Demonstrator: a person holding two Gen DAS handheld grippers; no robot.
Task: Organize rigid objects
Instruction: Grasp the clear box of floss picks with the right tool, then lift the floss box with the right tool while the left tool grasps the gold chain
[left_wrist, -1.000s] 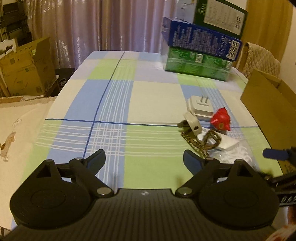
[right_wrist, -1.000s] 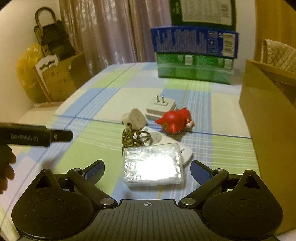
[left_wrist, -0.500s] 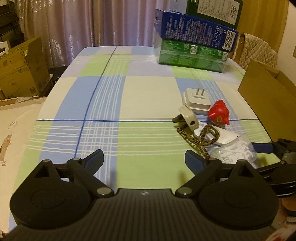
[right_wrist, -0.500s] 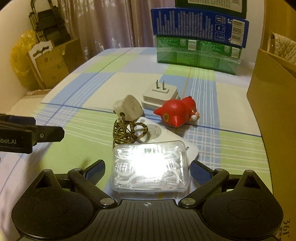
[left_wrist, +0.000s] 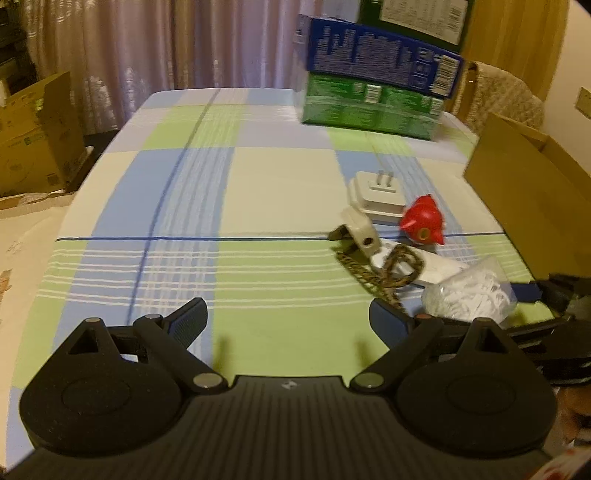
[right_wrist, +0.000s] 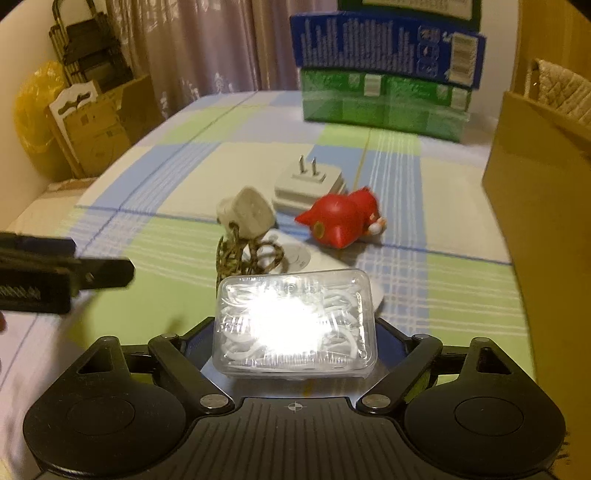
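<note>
A clear plastic box of white picks (right_wrist: 295, 325) lies on the checked tablecloth between the fingers of my right gripper (right_wrist: 295, 339), whose jaws stand close against its sides; it also shows in the left wrist view (left_wrist: 469, 299). Beyond it lie a white remote (right_wrist: 299, 254), a beige plug with a braided cord (right_wrist: 247, 214), a white adapter (right_wrist: 306, 181) and a red toy (right_wrist: 340, 218). My left gripper (left_wrist: 288, 317) is open and empty over the cloth, left of the pile.
A brown cardboard box (right_wrist: 546, 206) stands at the table's right edge. Stacked green and blue cartons (right_wrist: 384, 81) stand at the back. Cardboard boxes (left_wrist: 37, 136) sit on the floor to the left.
My right gripper has moved forward so the clear box now sits between its fingers, and the jaws have narrowed around it. The left gripper has shifted slightly.
</note>
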